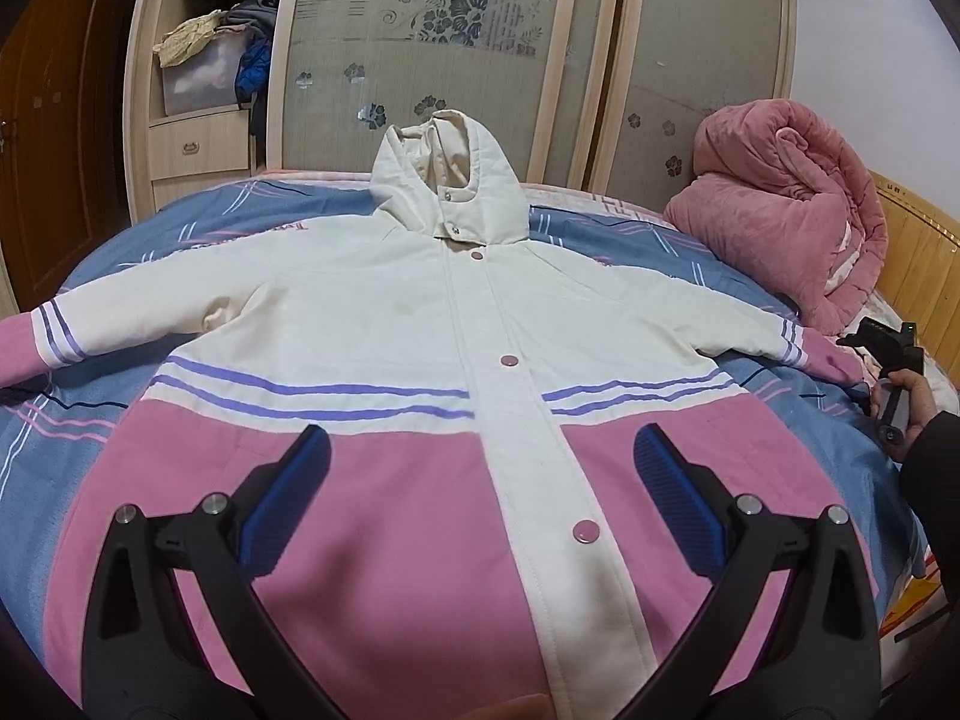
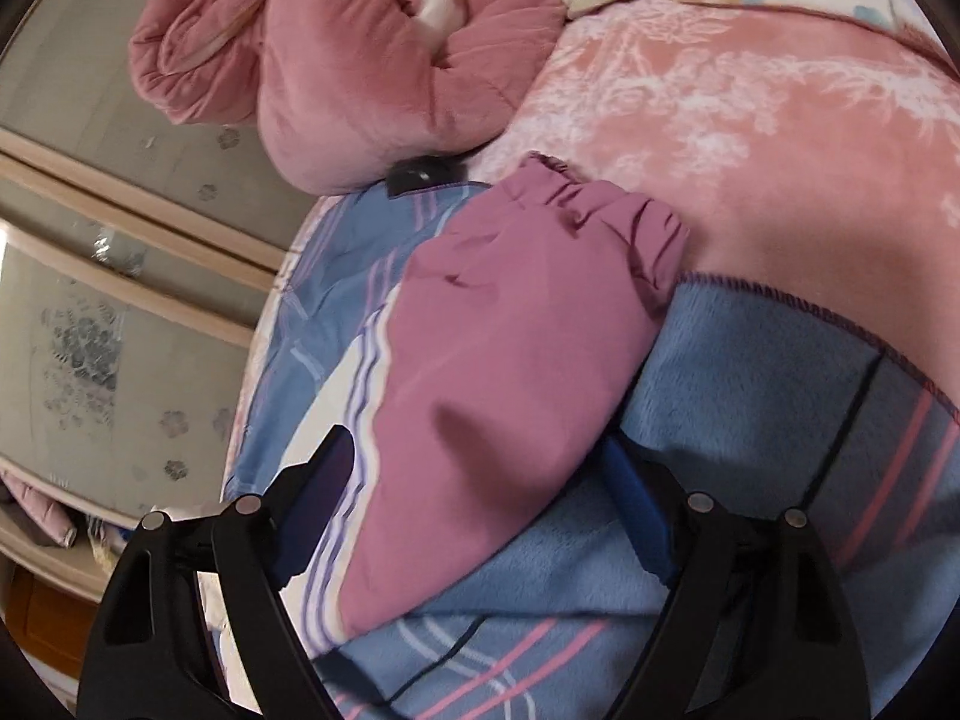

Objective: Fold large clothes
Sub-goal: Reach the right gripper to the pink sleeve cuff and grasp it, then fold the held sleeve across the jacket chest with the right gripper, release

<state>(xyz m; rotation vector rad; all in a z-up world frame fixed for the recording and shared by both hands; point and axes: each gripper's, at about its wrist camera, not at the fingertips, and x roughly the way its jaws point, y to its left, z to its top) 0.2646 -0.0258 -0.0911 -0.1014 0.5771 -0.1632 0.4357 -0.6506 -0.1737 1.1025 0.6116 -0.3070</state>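
We keep the jacket point(image 1: 420, 324) spread flat, front up, on the bed point(image 1: 90, 420) so its sleeves fold inward: our left gripper point(image 1: 480, 480) hovers open-jawed over the hem, while our right gripper point(image 2: 480, 480) straddles the pink cuff point(image 2: 510, 330) (pads seemingly not yet pressing).

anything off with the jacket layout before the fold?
Nothing stands out. The jacket lies flat, face up on the bed, snapped shut, both sleeves spread out, hood propped upright at the far end. The right hand-held gripper straddles the pink sleeve cuff.
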